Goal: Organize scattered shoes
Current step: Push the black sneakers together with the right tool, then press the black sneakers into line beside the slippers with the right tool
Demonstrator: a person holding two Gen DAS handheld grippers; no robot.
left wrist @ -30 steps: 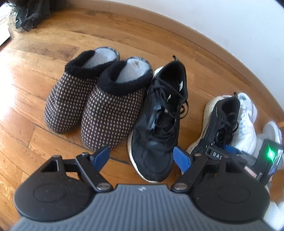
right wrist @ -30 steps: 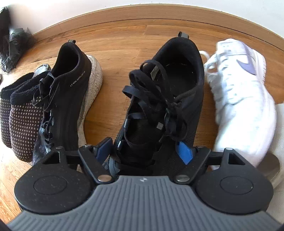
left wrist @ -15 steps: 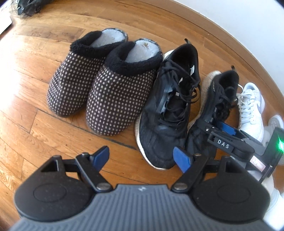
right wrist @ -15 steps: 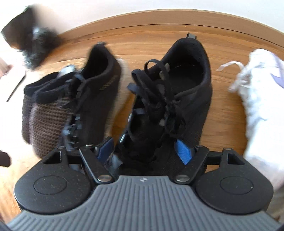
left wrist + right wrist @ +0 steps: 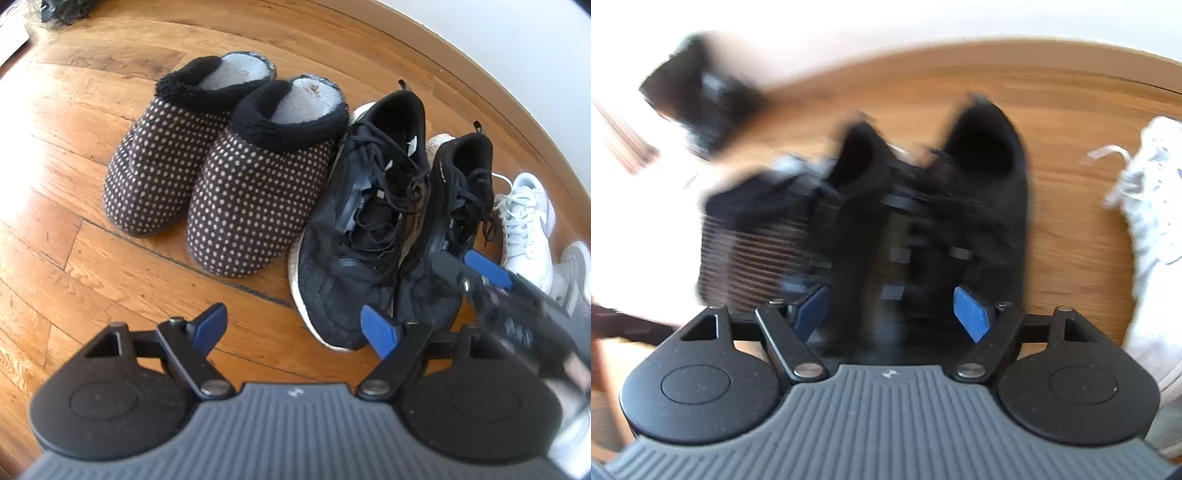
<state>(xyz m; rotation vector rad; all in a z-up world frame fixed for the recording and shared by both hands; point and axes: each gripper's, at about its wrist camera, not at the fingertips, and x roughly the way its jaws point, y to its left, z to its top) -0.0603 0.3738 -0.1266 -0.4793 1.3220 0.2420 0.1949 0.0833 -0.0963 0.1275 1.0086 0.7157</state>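
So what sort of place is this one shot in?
Most likely a home, perhaps a hallway or bedroom edge. Shoes are lined up on a wooden plank floor along a skirting board under a white wall: dotted slippers, black trainers, white sneakers.

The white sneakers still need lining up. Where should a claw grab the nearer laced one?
Grip the white sneaker across its padded heel collar, coming from above: it stands upright with the opening up, and its free side faces away from the black sneaker.
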